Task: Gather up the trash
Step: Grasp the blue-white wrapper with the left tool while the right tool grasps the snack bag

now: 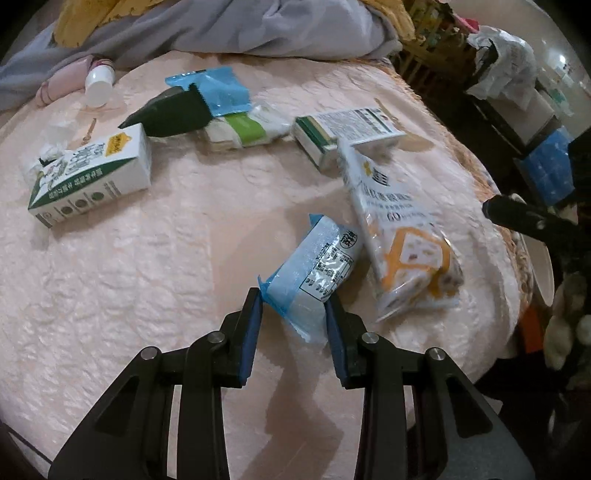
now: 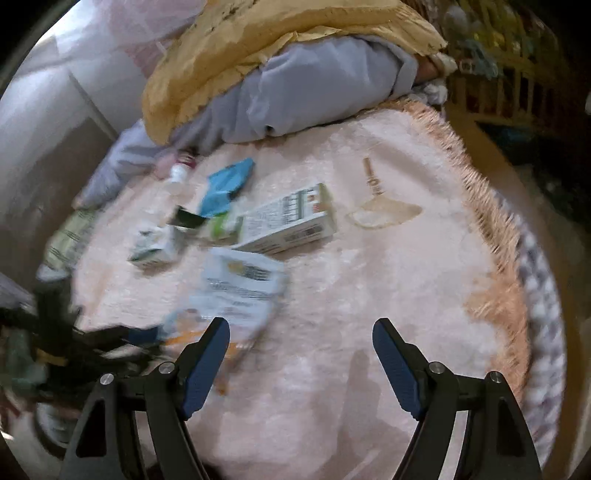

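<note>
Trash lies on a pink bedspread (image 1: 166, 266). My left gripper (image 1: 295, 299) has its two blue pads against the sides of a light blue snack packet (image 1: 314, 269), shut on its near end. Beside it to the right lies a white and orange bag (image 1: 402, 236), also blurred in the right wrist view (image 2: 240, 291). Farther off are a green and white carton (image 1: 92, 173), a dark green wrapper (image 1: 173, 114), a blue wrapper (image 1: 218, 88), a tissue pack (image 1: 243, 129) and a white box (image 1: 347, 136). My right gripper (image 2: 301, 328) is open and empty above the bedspread (image 2: 388, 266).
A white bottle (image 1: 99, 85) lies at the far left by a grey and yellow quilt (image 1: 221, 29). The bed's fringed edge (image 2: 491, 236) runs along the right. Cluttered furniture and plastic bags (image 1: 506, 62) stand beyond it. The other gripper's black arm (image 1: 524, 218) shows at the right.
</note>
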A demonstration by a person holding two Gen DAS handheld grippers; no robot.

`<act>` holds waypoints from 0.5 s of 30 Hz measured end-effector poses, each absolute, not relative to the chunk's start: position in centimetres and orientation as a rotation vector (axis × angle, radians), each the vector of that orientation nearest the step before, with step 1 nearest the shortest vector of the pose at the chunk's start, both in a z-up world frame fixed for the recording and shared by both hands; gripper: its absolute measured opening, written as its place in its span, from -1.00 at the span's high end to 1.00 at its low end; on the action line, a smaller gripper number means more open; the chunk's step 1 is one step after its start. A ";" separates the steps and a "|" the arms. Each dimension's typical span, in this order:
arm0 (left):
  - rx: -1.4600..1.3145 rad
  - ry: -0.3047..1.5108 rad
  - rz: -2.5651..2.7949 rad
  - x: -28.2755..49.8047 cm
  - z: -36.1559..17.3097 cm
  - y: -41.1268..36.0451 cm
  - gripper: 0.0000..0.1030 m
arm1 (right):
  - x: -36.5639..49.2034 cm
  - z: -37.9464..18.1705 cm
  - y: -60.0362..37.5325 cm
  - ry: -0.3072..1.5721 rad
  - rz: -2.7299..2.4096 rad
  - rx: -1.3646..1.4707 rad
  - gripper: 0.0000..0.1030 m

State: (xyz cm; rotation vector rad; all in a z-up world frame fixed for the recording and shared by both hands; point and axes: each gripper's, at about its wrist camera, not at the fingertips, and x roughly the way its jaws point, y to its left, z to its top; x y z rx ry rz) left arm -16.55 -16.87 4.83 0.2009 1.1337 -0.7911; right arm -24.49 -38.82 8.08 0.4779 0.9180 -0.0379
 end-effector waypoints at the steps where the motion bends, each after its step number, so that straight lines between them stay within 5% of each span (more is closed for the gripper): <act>1: 0.199 1.130 -0.789 -16.9 4.9 -16.8 0.39 | -24.4 8.1 -38.6 0.919 -0.014 0.507 -0.56; 15: 0.201 1.120 -0.517 -16.0 4.6 -9.2 0.36 | -18.1 5.9 -31.3 1.049 0.037 0.434 -0.75</act>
